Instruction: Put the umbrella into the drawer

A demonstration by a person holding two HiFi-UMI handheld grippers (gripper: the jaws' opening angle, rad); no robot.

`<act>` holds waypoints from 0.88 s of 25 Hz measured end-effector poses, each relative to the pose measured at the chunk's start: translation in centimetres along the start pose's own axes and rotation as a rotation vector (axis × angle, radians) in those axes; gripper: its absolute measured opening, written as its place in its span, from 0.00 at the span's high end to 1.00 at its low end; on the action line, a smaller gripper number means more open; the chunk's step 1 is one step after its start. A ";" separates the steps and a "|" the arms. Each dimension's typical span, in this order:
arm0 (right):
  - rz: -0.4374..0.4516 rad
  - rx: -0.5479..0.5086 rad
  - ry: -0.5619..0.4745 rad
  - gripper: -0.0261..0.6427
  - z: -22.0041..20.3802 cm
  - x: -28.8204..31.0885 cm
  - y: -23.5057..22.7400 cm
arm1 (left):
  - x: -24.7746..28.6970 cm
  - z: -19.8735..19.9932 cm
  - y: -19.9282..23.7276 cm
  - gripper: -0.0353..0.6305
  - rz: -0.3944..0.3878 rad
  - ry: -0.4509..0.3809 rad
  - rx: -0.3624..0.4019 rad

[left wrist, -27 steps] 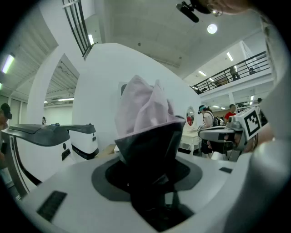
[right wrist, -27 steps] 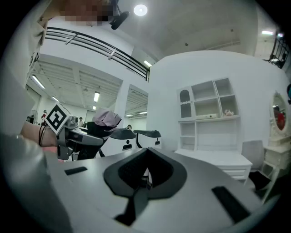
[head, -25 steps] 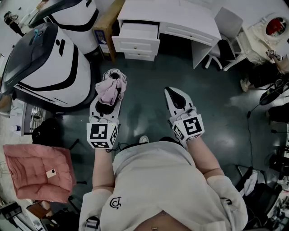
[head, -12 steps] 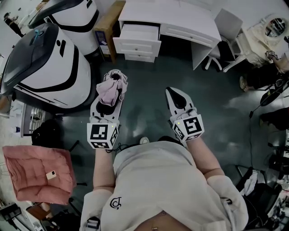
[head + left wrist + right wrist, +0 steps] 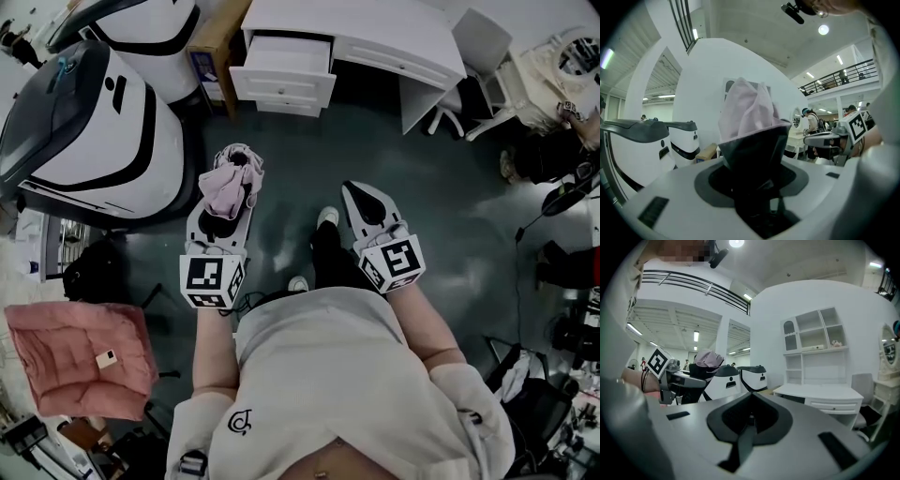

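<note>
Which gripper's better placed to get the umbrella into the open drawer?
Left. The left gripper is clamped on the pink umbrella, and the open drawer lies ahead on its side. The right gripper is shut and empty.

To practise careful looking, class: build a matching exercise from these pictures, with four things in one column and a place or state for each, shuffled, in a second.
1 umbrella
2 right gripper
3 drawer
4 cushion

A pulled open
B lying at the head view's lower left
C jaws together, nothing between them
D clamped in the left gripper

Pairs: 1-D, 2-C, 3-A, 4-B
</note>
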State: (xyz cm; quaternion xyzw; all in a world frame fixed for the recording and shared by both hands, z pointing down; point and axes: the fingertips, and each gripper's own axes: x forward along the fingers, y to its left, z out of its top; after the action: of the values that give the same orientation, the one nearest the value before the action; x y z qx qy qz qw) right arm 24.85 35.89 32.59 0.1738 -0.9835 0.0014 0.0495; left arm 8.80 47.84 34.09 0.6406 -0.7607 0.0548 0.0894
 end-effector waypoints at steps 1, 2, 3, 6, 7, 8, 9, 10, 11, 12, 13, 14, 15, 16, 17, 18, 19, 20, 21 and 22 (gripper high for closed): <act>0.004 0.010 0.004 0.95 -0.2 0.6 -0.5 | 0.6 0.0 0.2 0.61 0.004 0.001 -0.002; 0.011 0.017 0.009 0.95 -0.4 1.3 -1.0 | 1.3 0.1 0.6 0.61 0.009 0.002 -0.003; 0.022 0.022 0.014 0.95 -0.5 2.1 -1.5 | 2.0 0.2 0.9 0.61 0.016 0.003 -0.003; 0.053 0.033 0.019 0.95 -0.8 4.9 -3.5 | 4.5 0.6 2.2 0.61 0.043 0.002 0.000; 0.061 0.036 0.017 0.95 -0.8 6.1 -4.4 | 5.6 1.0 2.8 0.61 0.054 0.000 0.000; 0.068 0.040 0.016 0.95 -0.7 7.5 -5.4 | 6.9 1.4 3.4 0.61 0.065 0.000 -0.001; 0.075 0.044 0.016 0.95 -0.5 8.9 -6.5 | 8.3 1.8 4.1 0.61 0.073 0.001 -0.005; 0.081 0.047 0.017 0.95 -0.3 10.3 -7.7 | 9.8 2.2 4.7 0.61 0.080 0.004 -0.010; 0.088 0.048 0.020 0.95 0.0 11.7 -8.8 | 11.3 2.6 5.2 0.61 0.085 0.009 -0.014; 0.093 0.047 0.022 0.95 0.3 13.1 -10.1 | 12.9 3.1 5.7 0.61 0.091 0.013 -0.015; 0.099 0.047 0.023 0.95 0.7 14.4 -11.4 | 14.5 3.7 6.2 0.61 0.096 0.016 -0.014; 0.105 0.049 0.022 0.95 1.0 15.8 -12.7 | 16.2 4.2 6.6 0.61 0.102 0.018 -0.012; 0.112 0.050 0.021 0.95 1.2 17.0 -14.0 | 18.0 4.7 7.0 0.61 0.105 0.020 -0.010; 0.118 0.048 0.018 0.95 1.4 18.2 -15.2 | 19.8 5.1 7.3 0.61 0.108 0.020 -0.011; 0.124 0.042 0.014 0.95 1.6 19.3 -16.4 | 21.6 5.5 7.5 0.61 0.109 0.021 -0.012; 0.128 0.034 0.010 0.95 1.8 20.5 -17.6 | 23.4 5.8 7.8 0.61 0.109 0.022 -0.014; 0.133 0.027 0.008 0.95 1.9 21.6 -18.7 | 25.2 6.0 8.1 0.61 0.107 0.024 -0.017; 0.140 0.023 0.008 0.95 2.0 22.7 -19.7 | 26.8 6.2 8.2 0.61 0.104 0.029 -0.020; 0.149 0.022 0.007 0.95 2.1 23.6 -20.5 | 28.3 6.4 8.3 0.61 0.099 0.035 -0.021; 0.156 0.020 0.005 0.95 2.2 24.4 -21.4 | 29.7 6.6 8.3 0.61 0.093 0.041 -0.019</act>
State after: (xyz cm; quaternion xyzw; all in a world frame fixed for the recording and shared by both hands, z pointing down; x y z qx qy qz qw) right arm 9.13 7.39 32.44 0.0970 -0.9939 0.0158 0.0501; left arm -4.69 19.33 33.99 0.6025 -0.7880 0.0649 0.1085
